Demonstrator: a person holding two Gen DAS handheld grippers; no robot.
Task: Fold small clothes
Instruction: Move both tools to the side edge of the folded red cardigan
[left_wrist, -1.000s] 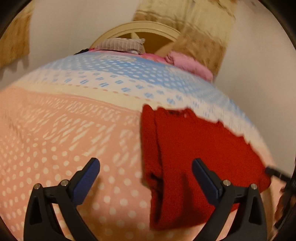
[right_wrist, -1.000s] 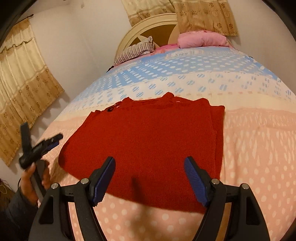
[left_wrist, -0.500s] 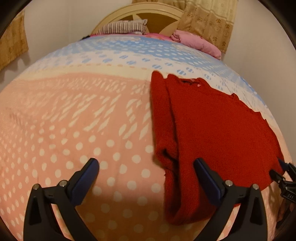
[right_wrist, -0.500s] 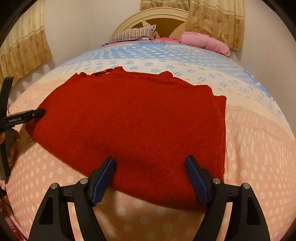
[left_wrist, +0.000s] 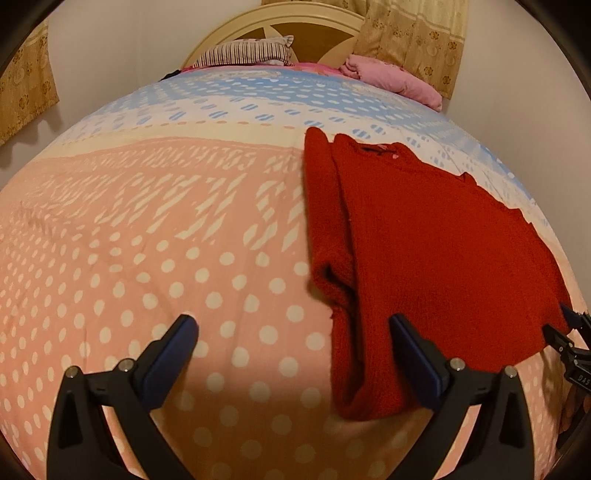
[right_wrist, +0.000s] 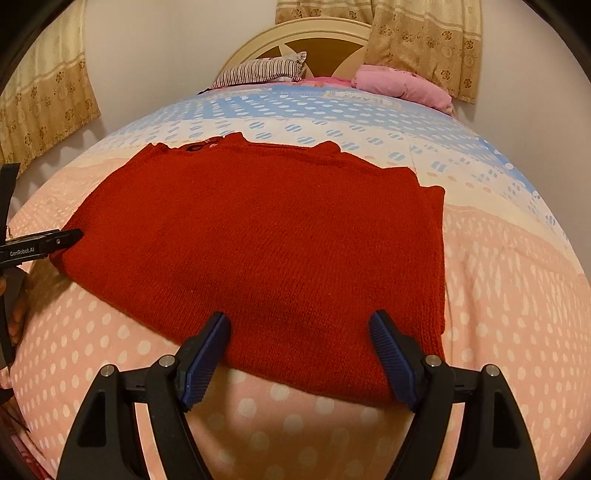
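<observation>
A red knitted sweater (left_wrist: 424, 240) lies flat on the bed, neck toward the headboard, with one side folded in along its left edge. In the left wrist view my left gripper (left_wrist: 293, 326) is open above the bedspread. Its right finger (left_wrist: 413, 354) hangs over the sweater's near left corner and its left finger is over bare cover. In the right wrist view the sweater (right_wrist: 258, 240) fills the middle. My right gripper (right_wrist: 299, 321) is open just above its near hem, nothing pinched. The other gripper (right_wrist: 40, 245) pokes in at the sweater's left edge.
The bedspread (left_wrist: 147, 240) is pink with white dots near me and blue and white farther off. A striped pillow (left_wrist: 247, 53) and a pink pillow (left_wrist: 391, 79) lie by the cream headboard (left_wrist: 314, 22). Walls and curtains (right_wrist: 424, 40) close in on both sides.
Both grippers have sunk toward the bed and tipped down, so the sweater looks larger. The right view has levelled out from a tilt. The sweater has not moved.
</observation>
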